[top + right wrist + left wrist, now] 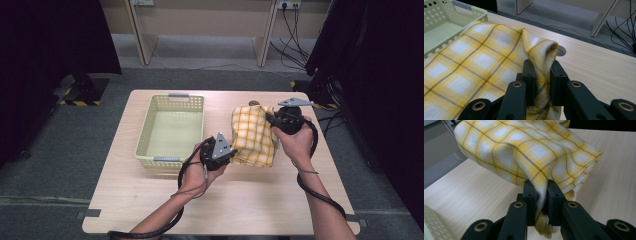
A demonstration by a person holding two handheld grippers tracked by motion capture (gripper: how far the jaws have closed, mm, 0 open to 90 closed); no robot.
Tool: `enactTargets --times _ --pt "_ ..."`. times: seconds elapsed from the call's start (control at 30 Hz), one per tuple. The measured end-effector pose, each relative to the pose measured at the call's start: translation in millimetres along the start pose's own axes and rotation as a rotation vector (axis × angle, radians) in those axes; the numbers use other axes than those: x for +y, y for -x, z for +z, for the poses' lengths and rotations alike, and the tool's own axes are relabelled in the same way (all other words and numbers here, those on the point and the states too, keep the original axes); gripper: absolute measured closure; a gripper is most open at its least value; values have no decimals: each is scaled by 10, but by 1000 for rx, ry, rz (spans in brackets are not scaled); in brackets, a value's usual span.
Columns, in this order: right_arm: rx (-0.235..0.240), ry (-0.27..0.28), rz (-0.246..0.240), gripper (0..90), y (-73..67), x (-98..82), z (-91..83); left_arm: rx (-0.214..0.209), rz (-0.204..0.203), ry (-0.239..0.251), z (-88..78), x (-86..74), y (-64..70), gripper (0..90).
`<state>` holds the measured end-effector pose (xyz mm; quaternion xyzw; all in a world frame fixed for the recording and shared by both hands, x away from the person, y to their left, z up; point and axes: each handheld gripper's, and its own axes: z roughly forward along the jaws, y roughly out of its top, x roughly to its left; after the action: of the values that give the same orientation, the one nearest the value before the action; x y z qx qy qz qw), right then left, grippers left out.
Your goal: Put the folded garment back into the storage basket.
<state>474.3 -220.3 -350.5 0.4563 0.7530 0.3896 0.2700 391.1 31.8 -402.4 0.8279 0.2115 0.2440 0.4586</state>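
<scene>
High view shows the yellow checked cloth (253,136) lying on the right half of the table (150,205), just beside the pale green basket (170,131), which sits toward the far left. The left gripper (231,150) pinches the cloth's near corner and the right gripper (270,117) its far edge; in each gripper view the jaws are clamped tight on a small bunched fold of fabric. Both bites look thin, taken close to the hem, so I judge a corner could slip free if the hands pull apart or lift unevenly, and the loose part could drag along the table or snag on the basket's rim. No brand, label or readable writing appears on the cloth, basket or grippers.
</scene>
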Motion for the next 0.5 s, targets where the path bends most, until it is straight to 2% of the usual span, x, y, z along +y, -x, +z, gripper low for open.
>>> enactTargets --times 0.5 --pt "0 17 -24 781 -122 204 28 33 -6 6 -134 44 -128 795"
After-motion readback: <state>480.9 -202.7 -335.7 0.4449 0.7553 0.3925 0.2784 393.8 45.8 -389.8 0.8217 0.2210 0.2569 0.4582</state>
